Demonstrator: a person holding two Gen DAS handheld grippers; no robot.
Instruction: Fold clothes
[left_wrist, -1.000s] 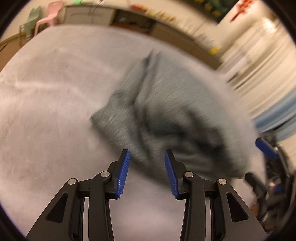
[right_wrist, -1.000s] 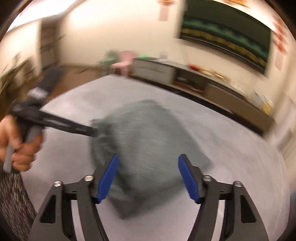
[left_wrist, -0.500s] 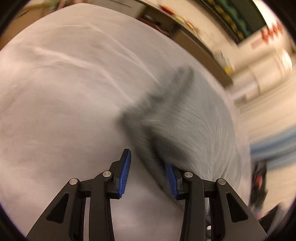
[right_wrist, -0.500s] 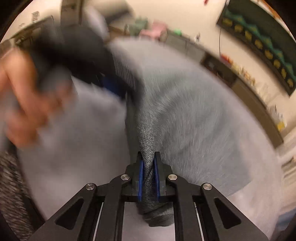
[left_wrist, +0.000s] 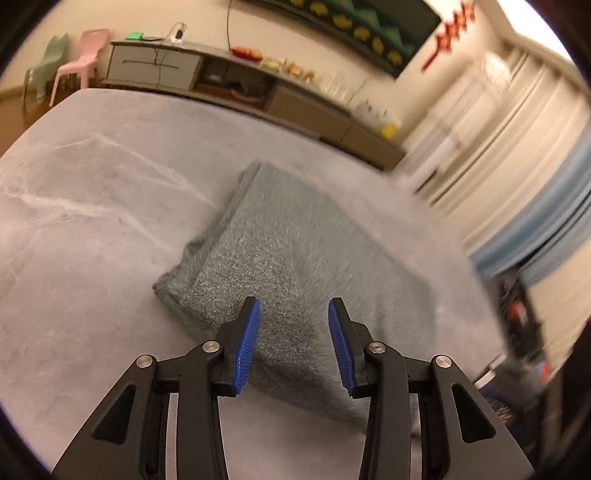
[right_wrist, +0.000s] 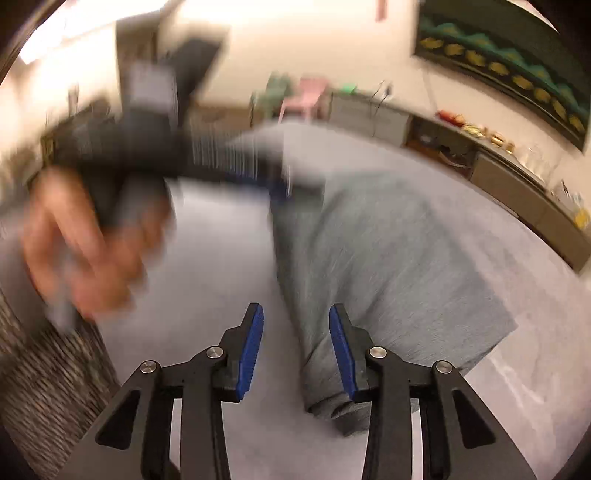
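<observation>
The grey garment (left_wrist: 295, 258) looks soft and light; best gripped at its thick folded edge; left gripper (left_wrist: 293, 343) gapes empty, right gripper (right_wrist: 297, 350) is opening, pads off the cloth

left gripper (left_wrist: 291, 343) parted; right gripper (right_wrist: 295, 347) jaws opening.

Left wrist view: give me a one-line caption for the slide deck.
Left gripper open above a folded grey fleece garment lying on the grey bed cover.

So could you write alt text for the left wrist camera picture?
A folded grey garment lies on a pale grey surface, seen past the left gripper, whose blue pads stand apart above its near edge, holding nothing. A low cabinet and curtains line the room behind.
</observation>
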